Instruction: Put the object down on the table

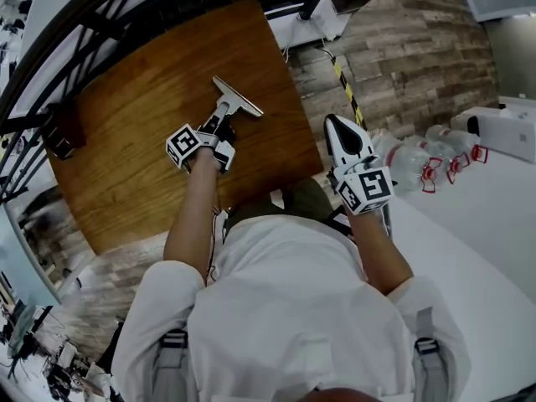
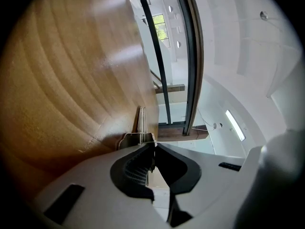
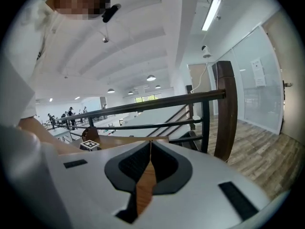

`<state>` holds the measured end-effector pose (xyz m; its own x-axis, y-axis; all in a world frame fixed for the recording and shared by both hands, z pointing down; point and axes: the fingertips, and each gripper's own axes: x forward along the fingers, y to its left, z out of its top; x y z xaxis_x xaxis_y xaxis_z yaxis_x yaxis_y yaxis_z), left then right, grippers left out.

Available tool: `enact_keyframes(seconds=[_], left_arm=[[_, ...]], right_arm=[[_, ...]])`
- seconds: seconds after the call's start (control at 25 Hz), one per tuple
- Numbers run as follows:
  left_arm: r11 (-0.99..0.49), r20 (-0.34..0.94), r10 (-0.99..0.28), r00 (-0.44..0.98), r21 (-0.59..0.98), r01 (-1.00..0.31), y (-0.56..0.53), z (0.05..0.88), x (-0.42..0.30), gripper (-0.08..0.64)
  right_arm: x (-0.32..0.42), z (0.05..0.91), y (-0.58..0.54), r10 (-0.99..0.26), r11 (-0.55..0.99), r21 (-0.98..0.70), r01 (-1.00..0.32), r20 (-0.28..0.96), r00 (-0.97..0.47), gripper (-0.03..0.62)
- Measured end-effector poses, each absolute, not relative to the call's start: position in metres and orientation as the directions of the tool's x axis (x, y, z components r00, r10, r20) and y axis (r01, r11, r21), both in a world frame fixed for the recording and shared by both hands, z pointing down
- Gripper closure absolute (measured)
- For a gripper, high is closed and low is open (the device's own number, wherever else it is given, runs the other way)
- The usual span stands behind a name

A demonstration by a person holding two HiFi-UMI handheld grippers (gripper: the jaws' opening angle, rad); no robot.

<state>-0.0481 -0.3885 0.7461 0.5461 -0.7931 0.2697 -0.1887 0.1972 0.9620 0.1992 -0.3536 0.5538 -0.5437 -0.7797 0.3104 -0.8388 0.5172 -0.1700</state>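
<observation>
Two grippers showed, both of white moulded plastic with black ribbed pads. The left gripper (image 1: 219, 126) (image 2: 153, 146) reached over a tabletop (image 1: 126, 166) (image 2: 62, 80) of warm brown wood veneer, glossy, with a long curved grain and rounded corners. On it lay the squeegee (image 1: 237, 99) (image 2: 141, 123), a T-shaped tool with a straight, thin, pale metal blade set across a short handle that turned black toward its end. The left fingers (image 2: 136, 168) stood only a narrow slit apart, loose about that handle's end, with the blade running off ahead of their tips. The squeegee rested in the right half of the tabletop, its blade lying at a slant near the right edge; a wide stretch of bare wood spread to its left and toward the person. The right gripper (image 1: 333, 126) (image 3: 150, 142) hung past that right edge, above a floor (image 1: 402, 48) of grey-brown planks, well apart from the squeegee, its fingers (image 3: 164, 163) closed tip to tip on nothing. A black railing (image 1: 75, 40) (image 2: 191, 56) of slim bars ran along the tabletop's far side. To the right lay a smooth white surface (image 1: 477, 258), with clear bottles (image 1: 427, 162) bearing red rings at its edge.
</observation>
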Motion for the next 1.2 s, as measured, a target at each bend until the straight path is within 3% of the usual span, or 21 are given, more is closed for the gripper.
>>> enact_keyframes(seconds=[0.32, 0.56, 0.72, 0.96, 1.2], left_arm=[[0.182, 0.250, -0.789, 0.561, 0.968, -0.175, -0.387, 0.742, -0.047, 0.523], [0.165, 0.223, -0.790, 0.571, 0.975, -0.152, -0.385, 0.738, -0.050, 0.457], [0.212, 0.277, -0.766, 0.580, 0.961, -0.179, -0.371, 0.739, -0.052, 0.420], [0.173, 0.339, -0.722, 0.604, 0.933, -0.317, -0.346, 0.730, -0.063, 0.420], [-0.063, 0.357, -0.735, 0.576, 0.810, -0.583, -0.330, 0.672, -0.078, 0.469]], right_arm=[[0.204, 0.551, -0.354, -0.804, 0.485, -0.166, -0.859, 0.302, -0.512, 0.566], [0.206, 0.553, -0.353, -0.815, 0.468, -0.162, -0.869, 0.300, -0.495, 0.566], [0.205, 0.550, -0.351, -0.816, 0.470, -0.168, -0.866, 0.290, -0.500, 0.566], [0.196, 0.541, -0.351, -0.823, 0.473, -0.164, -0.865, 0.267, -0.501, 0.566], [0.181, 0.525, -0.346, -0.831, 0.482, -0.153, -0.862, 0.231, -0.506, 0.566]])
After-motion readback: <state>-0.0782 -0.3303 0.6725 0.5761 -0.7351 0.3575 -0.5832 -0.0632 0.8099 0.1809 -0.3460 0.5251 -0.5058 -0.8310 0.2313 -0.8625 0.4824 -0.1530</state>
